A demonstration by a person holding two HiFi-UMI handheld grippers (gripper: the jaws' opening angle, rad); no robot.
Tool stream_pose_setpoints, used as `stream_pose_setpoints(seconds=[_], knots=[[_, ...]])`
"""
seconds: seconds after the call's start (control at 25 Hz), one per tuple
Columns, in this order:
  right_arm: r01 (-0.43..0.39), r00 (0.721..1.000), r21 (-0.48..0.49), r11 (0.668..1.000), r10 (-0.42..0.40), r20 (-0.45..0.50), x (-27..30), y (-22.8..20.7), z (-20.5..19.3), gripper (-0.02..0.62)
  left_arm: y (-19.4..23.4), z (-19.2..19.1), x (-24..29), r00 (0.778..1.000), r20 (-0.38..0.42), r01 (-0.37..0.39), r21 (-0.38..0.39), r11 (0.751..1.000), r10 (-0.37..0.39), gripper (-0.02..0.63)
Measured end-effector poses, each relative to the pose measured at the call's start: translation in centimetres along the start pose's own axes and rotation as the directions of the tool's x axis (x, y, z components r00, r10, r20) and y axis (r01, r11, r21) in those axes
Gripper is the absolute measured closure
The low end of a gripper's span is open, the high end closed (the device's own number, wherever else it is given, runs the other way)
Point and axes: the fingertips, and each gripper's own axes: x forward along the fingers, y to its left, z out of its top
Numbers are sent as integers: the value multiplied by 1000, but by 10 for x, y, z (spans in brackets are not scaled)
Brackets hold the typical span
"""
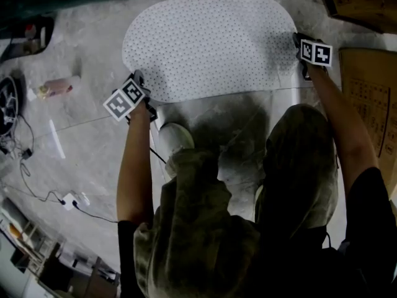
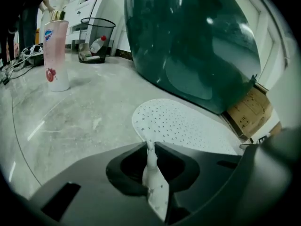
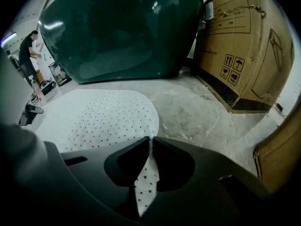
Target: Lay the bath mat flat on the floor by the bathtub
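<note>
Both of our grippers have hold of the near edge of the white, oval, dot-perforated rubber bath mat (image 1: 211,42). The left gripper (image 2: 149,147) has its fingers (image 2: 130,150) closed tight on one corner, and the right gripper (image 3: 150,142) is pinched on the other. Most of the mat already lies spread on the grey concrete floor (image 1: 93,123), just beside the dark green glossy bathtub (image 2: 188,41). We judge the task nearly done. What is left is to lower the held edge flat and let go.
</note>
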Motion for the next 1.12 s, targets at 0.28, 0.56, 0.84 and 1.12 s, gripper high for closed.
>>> stream_pose_setpoints(seconds=[0.28,0.56,0.84,1.12], knots=[[9,1000,11,1000,-9,-21,6,-3,-2,545,8,13,7,1000,-11,4,47,999,-3,543],[11,1000,41,999,-10,-26,15,-10,0,545,6,17,11,1000,-14,-10,28,1000,11,545],[11,1000,37,999,-11,-17,21,-13,9,545,5,11,13,999,-45,-2,63,998,5,540],[46,998,26,999,-45,-40,16,-17,5,471,15,7,6,997,-67,-21,161,987,33,462]])
